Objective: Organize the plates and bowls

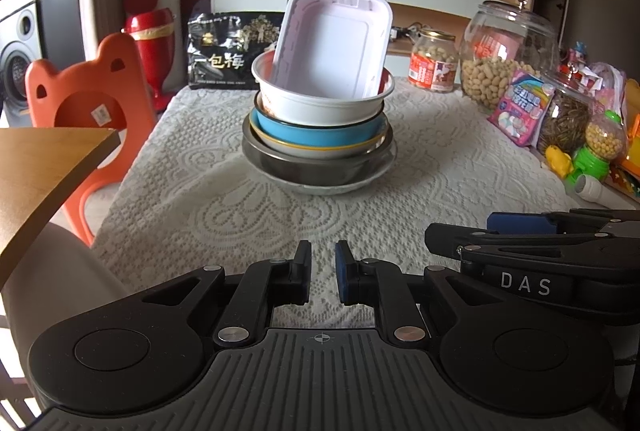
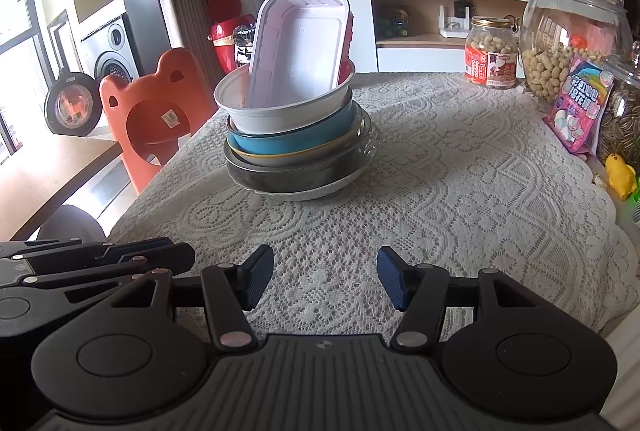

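Observation:
A stack of dishes stands on the lace tablecloth [image 1: 248, 215]. From the bottom: a pale plate [image 1: 320, 187], a dark metal bowl [image 1: 316, 165], a yellow-rimmed dish, a blue bowl [image 1: 316, 135] and a white bowl [image 1: 320, 103]. A white rectangular tray [image 1: 332, 43] leans upright inside the white bowl. The stack also shows in the right wrist view [image 2: 296, 135], with the tray [image 2: 300, 43] on top. My left gripper [image 1: 323, 271] is empty, its jaws nearly closed, well in front of the stack. My right gripper [image 2: 326, 283] is open and empty, beside the left one.
Glass jars of peanuts [image 1: 504, 59] and seeds, snack packets [image 1: 520, 103] and toys line the table's right side. A black bag [image 1: 228, 51] stands behind the stack. An orange chair [image 1: 88, 87] and a wooden tabletop [image 1: 44, 167] are at the left.

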A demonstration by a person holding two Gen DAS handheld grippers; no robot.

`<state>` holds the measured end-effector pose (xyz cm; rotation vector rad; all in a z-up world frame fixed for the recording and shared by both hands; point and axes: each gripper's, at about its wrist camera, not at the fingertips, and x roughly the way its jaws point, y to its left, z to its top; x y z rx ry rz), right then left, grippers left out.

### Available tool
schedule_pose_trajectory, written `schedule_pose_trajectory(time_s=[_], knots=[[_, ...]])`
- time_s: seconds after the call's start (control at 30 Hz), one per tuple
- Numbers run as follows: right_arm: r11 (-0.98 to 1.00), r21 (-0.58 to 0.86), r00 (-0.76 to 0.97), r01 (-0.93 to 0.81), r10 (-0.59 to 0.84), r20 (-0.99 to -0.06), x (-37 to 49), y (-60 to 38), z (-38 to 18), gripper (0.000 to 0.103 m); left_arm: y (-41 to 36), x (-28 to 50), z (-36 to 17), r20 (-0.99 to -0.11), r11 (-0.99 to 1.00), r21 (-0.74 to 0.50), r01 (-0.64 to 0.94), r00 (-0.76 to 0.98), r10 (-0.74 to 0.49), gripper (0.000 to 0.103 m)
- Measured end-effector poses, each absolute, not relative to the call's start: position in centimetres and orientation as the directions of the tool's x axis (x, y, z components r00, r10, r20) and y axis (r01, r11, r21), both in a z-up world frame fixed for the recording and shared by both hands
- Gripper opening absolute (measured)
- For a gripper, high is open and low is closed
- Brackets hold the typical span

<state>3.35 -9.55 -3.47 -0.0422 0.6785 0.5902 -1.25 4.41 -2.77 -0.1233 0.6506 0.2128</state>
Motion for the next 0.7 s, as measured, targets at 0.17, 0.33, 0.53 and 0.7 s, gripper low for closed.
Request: schedule_pose_trajectory(time_s=[0.17, 0.33, 0.53, 0.7], knots=[[0.836, 0.150, 0.622, -0.528, 0.501, -0.602, 3.30, -9.53, -3.49, 0.058, 4.42, -1.29, -2.80, -0.611, 0.970, -0.056, -0.237, 0.776, 0.155, 0.015], [0.834, 0.148, 0.620, -0.532, 0.503, -0.602, 3.24, -9.54, -3.50, 0.058, 4.41, -1.33, -2.77, -0.610, 0.970, -0.060, -0.237, 0.777, 0.153, 0.015], [0.833, 0.148, 0.620, -0.533, 0.503, -0.602, 3.19, -9.54, -3.51, 0.058, 4.35, -1.36, -2.75, -0.609, 0.971, -0.065, -0.232, 0.779, 0.145, 0.015], [0.833, 0.147, 0.620, -0.533, 0.503, -0.602, 3.18, -9.53, -3.51, 0.058, 4.57, -1.28, -2.84, -0.618, 0.968, -0.073, -0.240, 0.773, 0.145, 0.015]])
